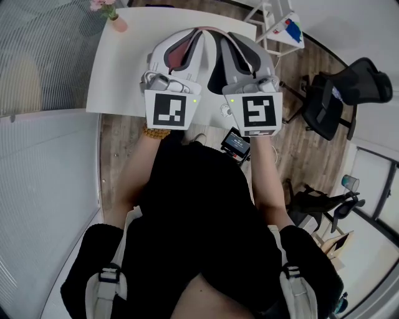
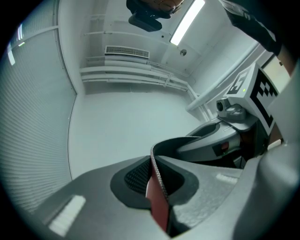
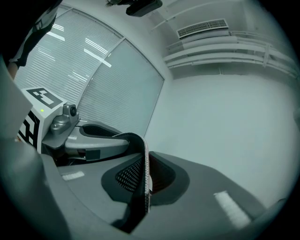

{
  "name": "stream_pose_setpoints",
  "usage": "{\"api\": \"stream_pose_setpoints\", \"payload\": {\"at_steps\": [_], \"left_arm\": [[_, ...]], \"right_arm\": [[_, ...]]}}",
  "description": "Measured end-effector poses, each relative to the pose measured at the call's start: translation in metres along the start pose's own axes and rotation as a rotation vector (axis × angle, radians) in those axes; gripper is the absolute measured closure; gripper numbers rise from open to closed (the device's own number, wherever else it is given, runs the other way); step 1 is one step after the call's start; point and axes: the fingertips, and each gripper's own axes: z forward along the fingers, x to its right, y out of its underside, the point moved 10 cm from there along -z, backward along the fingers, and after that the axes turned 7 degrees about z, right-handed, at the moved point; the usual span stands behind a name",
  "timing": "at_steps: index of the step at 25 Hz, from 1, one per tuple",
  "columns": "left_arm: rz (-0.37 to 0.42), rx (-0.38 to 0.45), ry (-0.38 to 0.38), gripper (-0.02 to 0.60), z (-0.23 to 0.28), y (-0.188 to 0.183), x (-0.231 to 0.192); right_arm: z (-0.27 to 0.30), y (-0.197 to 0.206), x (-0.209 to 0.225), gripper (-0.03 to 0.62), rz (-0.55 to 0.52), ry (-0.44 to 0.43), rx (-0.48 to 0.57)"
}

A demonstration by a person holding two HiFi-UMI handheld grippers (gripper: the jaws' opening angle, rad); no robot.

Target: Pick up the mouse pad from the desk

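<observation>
The mouse pad (image 1: pixel 215 68), dark red on one face and black on the other with a stitched edge, hangs bent in an arch between both grippers above the white desk (image 1: pixel 124 68). My left gripper (image 1: pixel 181 47) is shut on one end of it. In the left gripper view the pad (image 2: pixel 157 187) stands on edge, pinched between the jaws of the left gripper (image 2: pixel 157 180). My right gripper (image 1: pixel 243 50) is shut on the other end. In the right gripper view the pad (image 3: pixel 143 180) sits clamped between the textured pads of the right gripper (image 3: pixel 144 176). Each gripper view shows the other gripper beside it.
A vase of pink flowers (image 1: pixel 112 15) stands at the desk's far left corner. A white rack (image 1: pixel 280 25) and a black office chair (image 1: pixel 340 93) stand to the right. A small black device (image 1: pixel 237 143) lies on the wooden floor by the person's feet.
</observation>
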Motion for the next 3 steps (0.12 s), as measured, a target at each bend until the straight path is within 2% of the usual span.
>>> {"api": "stream_pose_setpoints", "payload": {"at_steps": [3], "left_arm": [[0.002,-0.004,0.001,0.561,0.0019,0.0035,-0.0038]], "right_arm": [[0.0055,0.0008,0.0010,0.554,-0.010,-0.016,-0.017]]}}
